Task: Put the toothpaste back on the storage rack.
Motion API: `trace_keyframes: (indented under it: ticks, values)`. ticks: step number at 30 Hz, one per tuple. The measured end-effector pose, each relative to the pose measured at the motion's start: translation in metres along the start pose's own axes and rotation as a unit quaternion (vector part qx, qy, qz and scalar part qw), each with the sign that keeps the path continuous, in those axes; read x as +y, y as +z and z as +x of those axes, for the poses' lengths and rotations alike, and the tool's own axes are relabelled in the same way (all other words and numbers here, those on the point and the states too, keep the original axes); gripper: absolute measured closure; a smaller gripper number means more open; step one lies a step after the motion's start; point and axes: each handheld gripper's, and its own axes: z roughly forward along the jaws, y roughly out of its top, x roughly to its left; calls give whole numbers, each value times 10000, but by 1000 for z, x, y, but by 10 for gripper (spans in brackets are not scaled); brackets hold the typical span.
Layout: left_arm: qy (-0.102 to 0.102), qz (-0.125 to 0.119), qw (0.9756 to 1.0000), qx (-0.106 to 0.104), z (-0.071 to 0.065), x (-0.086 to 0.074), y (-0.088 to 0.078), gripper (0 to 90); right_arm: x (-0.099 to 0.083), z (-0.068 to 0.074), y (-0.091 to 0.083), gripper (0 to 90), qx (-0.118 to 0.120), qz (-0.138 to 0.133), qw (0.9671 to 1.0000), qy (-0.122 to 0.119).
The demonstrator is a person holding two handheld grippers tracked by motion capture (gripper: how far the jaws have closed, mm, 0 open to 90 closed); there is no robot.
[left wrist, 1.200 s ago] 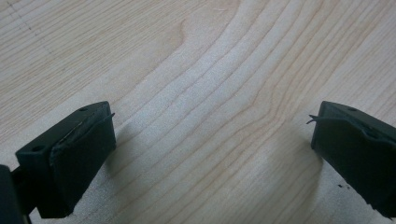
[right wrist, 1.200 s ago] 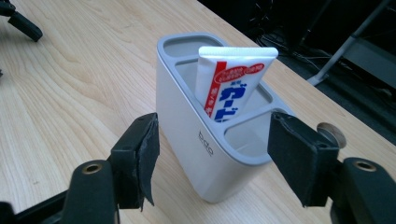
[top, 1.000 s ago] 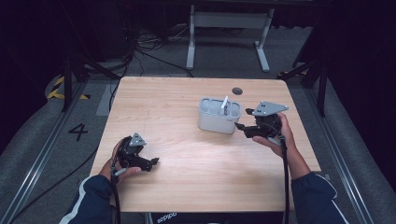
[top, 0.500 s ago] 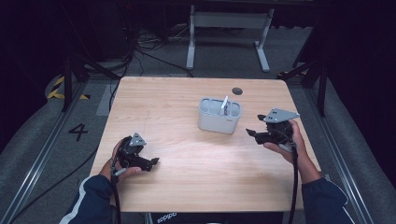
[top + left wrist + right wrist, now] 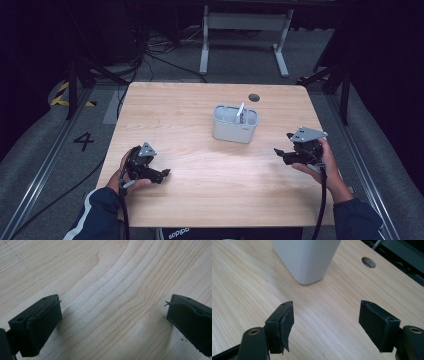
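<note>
We judge the grey holder [image 5: 235,124], standing mid-table with a thin white stick [image 5: 240,112] upright inside, light, rigid and smooth-walled; take it by the rim. The right gripper [image 5: 283,152], just beside it, has been opening, empty; the left gripper [image 5: 161,174] stands spread, empty.

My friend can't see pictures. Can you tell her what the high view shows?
A person sits at a wooden table, holding an open, empty two-jaw gripper in each hand: the left gripper low on one side, the right gripper on the other. A small grey container with a thin white item sticking out stands between them, untouched.
</note>
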Motion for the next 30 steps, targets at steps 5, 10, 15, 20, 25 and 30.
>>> trace_keyframes:
  ticks: [5, 10, 15, 20, 25, 30]
  values:
    - [2, 0, 10000, -3, 0, 0, 0, 1, -13, -1, -2, 289, -9, 103, 9999, 63]
    - [1, -8, 10000, 0, 0, 0, 0, 1, -33, -3, -4, 288, -5, 293, 9993, 210]
    - [26, 8, 10000, -6, 0, 0, 0, 2, -50, -4, -6, 288, -19, 399, 9985, 361]
    - [26, -15, 10000, -11, 0, 1, 1, 1, -70, -5, -5, 283, 146, 453, 9973, 564]
    - [26, -5, 10000, -11, 0, 1, 1, 2, -88, -5, -1, 266, 306, 510, 9956, 729]
    - [29, -14, 10000, -12, 0, 1, 1, 1, -105, -10, 1, 219, 448, 233, 9930, 1072]
